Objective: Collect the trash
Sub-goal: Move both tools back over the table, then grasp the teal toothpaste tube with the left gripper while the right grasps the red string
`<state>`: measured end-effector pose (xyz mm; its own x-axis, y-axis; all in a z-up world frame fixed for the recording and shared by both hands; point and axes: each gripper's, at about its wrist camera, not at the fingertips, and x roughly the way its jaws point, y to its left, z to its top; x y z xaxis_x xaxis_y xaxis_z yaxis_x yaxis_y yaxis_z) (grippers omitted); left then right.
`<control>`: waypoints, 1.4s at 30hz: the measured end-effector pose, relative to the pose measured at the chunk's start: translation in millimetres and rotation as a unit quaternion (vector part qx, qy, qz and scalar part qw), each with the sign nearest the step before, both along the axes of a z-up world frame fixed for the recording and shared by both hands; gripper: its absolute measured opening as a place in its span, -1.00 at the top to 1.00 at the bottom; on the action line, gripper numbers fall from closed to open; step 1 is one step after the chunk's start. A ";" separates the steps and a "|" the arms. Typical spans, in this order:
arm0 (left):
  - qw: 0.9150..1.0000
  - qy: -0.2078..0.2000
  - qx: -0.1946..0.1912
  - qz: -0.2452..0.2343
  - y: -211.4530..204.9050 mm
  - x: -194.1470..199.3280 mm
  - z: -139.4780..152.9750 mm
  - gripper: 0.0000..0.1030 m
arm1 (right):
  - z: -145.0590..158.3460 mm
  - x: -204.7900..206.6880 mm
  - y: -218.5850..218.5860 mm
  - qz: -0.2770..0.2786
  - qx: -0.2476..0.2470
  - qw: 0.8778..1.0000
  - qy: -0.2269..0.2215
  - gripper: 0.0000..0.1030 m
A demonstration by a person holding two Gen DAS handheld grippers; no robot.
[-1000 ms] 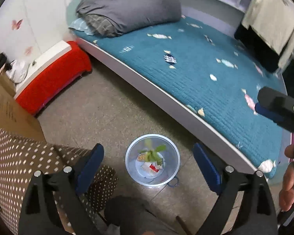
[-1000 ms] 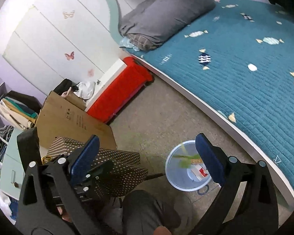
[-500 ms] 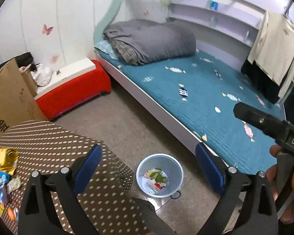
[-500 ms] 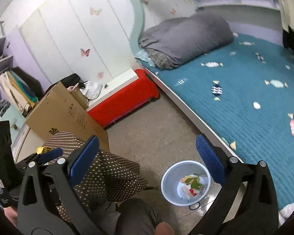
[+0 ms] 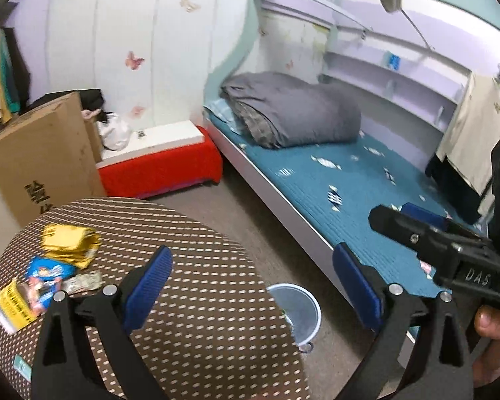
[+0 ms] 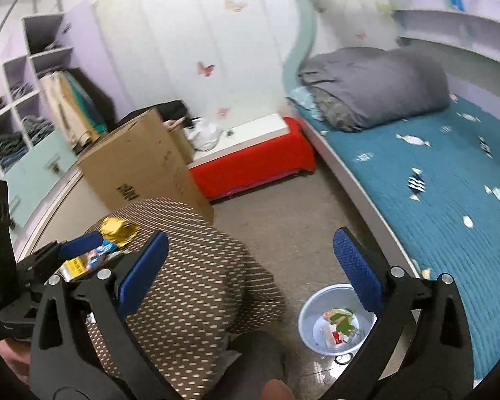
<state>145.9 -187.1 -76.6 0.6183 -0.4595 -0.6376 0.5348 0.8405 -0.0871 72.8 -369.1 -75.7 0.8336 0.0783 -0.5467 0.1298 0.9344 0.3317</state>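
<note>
"DAS" is printed on the right gripper (image 5: 416, 230) body. Both it and the left gripper (image 5: 253, 286) hold their jaws wide apart, empty. Wrappers (image 5: 46, 266) lie on the dotted table (image 5: 200, 316) at nine o'clock. The bin (image 6: 336, 323) at five o'clock holds scraps and leaves.

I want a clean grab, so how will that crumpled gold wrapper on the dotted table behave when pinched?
The gold wrapper looks like creased foil, so it is probably very light and floppy, likely to crush flat between the pads. Its shiny surface may be slippery, and pushed across the dotted tablecloth it would likely slide, not roll.
</note>
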 end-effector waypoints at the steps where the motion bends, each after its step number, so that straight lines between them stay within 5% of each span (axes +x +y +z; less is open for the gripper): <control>1: 1.000 -0.007 0.000 0.012 9.6 -1.9 3.2 -0.84 | 3.5 1.7 9.3 0.010 -0.002 1.000 -0.002 -0.88; 11: 0.992 -0.037 -0.006 0.123 99.5 -24.7 9.7 -0.84 | 27.9 10.2 84.9 0.094 -0.019 0.995 -0.025 -0.88; 23: 0.955 0.003 0.015 0.295 211.9 -45.5 -28.3 -0.84 | 21.0 28.5 170.8 0.184 -0.044 0.982 -0.011 -0.88; 36: 0.925 0.063 0.021 0.373 269.7 -54.0 -69.9 -0.84 | -30.7 63.2 247.7 0.273 -0.070 0.958 0.048 -0.87; 38: 0.923 0.070 0.023 0.379 273.4 -51.6 -76.0 -0.84 | -43.3 69.3 257.7 0.284 -0.075 0.954 0.060 -0.82; 42: 0.919 0.084 0.019 0.385 276.1 -41.0 -86.0 -0.84 | -65.7 80.0 272.4 0.307 -0.074 0.945 0.085 -0.33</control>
<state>104.9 88.9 -162.6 0.6414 0.0976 -0.7610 -0.2376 0.9684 -0.0760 152.8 -96.8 -141.4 0.5546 0.4308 -0.7119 -0.4131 0.8852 0.2138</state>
